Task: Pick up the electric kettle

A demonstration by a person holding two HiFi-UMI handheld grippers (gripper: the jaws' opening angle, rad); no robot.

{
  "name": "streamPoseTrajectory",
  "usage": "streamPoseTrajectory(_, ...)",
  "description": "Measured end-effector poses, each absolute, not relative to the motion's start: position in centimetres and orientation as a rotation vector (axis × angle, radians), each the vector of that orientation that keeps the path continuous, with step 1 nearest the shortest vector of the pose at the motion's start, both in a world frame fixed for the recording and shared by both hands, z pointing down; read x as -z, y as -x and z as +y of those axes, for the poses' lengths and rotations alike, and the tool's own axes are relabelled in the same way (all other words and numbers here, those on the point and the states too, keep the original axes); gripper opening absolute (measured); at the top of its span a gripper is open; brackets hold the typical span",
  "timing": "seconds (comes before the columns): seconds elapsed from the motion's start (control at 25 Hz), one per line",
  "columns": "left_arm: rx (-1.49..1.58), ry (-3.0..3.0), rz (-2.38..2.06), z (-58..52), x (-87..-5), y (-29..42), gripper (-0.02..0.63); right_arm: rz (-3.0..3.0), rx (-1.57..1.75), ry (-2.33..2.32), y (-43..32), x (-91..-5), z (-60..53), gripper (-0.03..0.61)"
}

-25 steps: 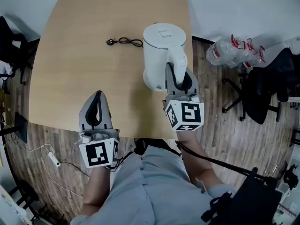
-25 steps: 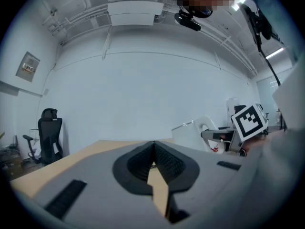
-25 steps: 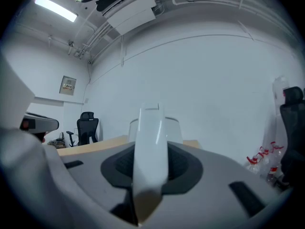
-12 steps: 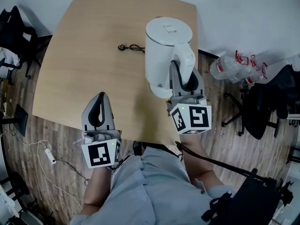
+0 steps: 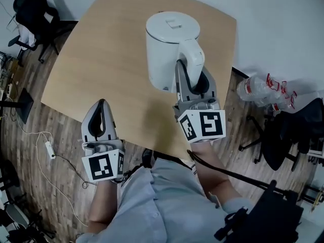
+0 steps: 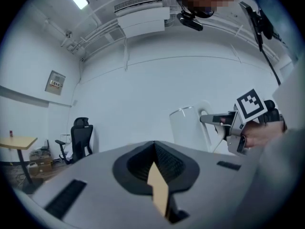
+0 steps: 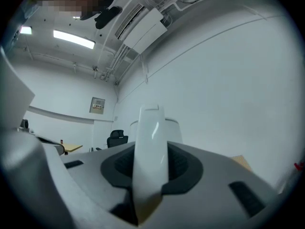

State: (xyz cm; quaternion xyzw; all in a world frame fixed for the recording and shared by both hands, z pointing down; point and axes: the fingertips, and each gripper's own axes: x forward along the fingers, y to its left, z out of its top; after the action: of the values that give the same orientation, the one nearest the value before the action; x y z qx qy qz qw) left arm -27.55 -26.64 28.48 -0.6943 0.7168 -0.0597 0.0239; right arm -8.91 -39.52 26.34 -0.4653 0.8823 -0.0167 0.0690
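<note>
The white electric kettle (image 5: 164,49) hangs above the wooden table (image 5: 101,59), its lid facing up. My right gripper (image 5: 188,77) is shut on the kettle's curved handle (image 5: 191,59); in the right gripper view that handle (image 7: 150,147) fills the space between the jaws. In the left gripper view the kettle (image 6: 186,128) shows ahead to the right with the right gripper (image 6: 214,119) on its handle. My left gripper (image 5: 101,104) hovers over the table's near edge, left of the kettle, shut with nothing in it; only a thin tan sliver shows between its jaws (image 6: 155,163).
Clear plastic bottles (image 5: 260,90) lie on the wood floor to the right, beside a black office chair (image 5: 293,130). Another black chair (image 5: 35,9) stands at the far left. A white power strip (image 5: 49,148) with its cord lies on the floor at left.
The right gripper has risen with the kettle in its grip, and the kettle now looms larger. The black cord on the table has gone out of sight. The left gripper shifted slightly.
</note>
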Motion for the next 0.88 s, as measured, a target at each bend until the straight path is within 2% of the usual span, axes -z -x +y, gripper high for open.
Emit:
streamPoseTrajectory(0.4,0.229,2.128,2.313,-26.0,-30.4,31.1,0.0,2.788,0.164,1.24,16.7,-31.7,-39.4,0.104)
streamPoseTrajectory(0.88,0.32,2.096,2.403,-26.7,-31.5,31.3,0.0,2.809,0.197,1.163,17.1,-34.7,-40.1,0.107)
